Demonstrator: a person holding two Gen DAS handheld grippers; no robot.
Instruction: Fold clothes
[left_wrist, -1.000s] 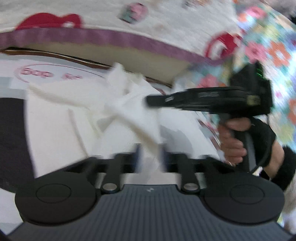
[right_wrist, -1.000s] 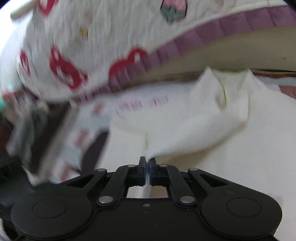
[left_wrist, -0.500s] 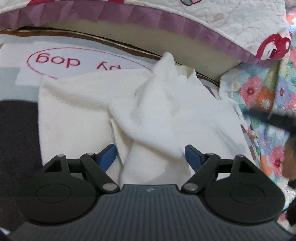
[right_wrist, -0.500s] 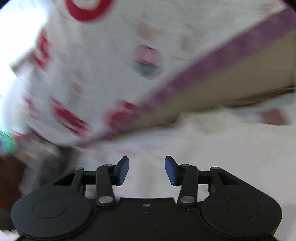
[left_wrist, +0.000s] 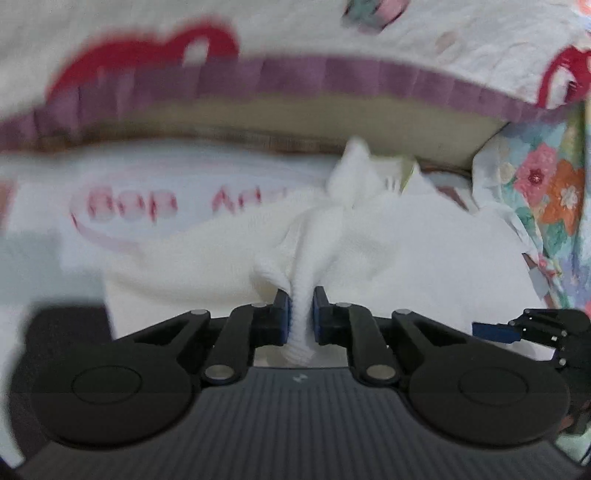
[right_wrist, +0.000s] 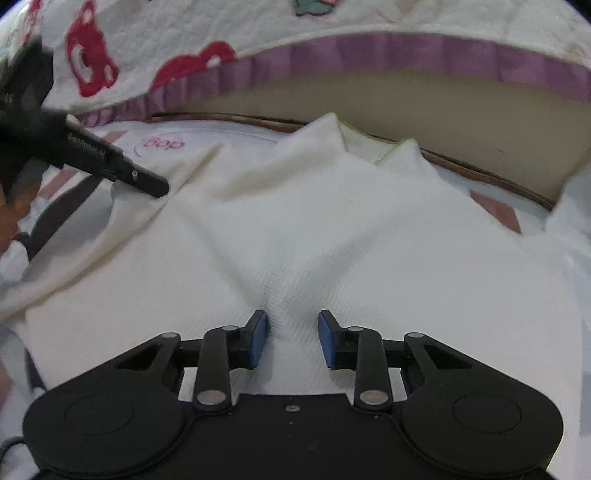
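A white knit garment (left_wrist: 388, 243) lies on a printed mat. My left gripper (left_wrist: 300, 314) is shut on a bunched sleeve or fold of the white garment, which stretches away from the jaws. In the right wrist view the same garment (right_wrist: 332, 229) lies spread out, its collar points toward the bed. My right gripper (right_wrist: 293, 334) is open, its blue pads low over the cloth with a small ridge of fabric between them. The left gripper also shows in the right wrist view (right_wrist: 147, 184) at the left, and the right gripper shows at the right edge of the left wrist view (left_wrist: 517, 330).
A bed edge with a purple-trimmed quilt (right_wrist: 406, 51) and beige mattress side (right_wrist: 424, 107) stands just behind the garment. A floral cloth (left_wrist: 554, 192) lies at the right. The mat (left_wrist: 155, 203) carries red lettering.
My left gripper was open over the garment and has shut on a fold and pulled it taut. My right gripper has come down open onto the cloth.
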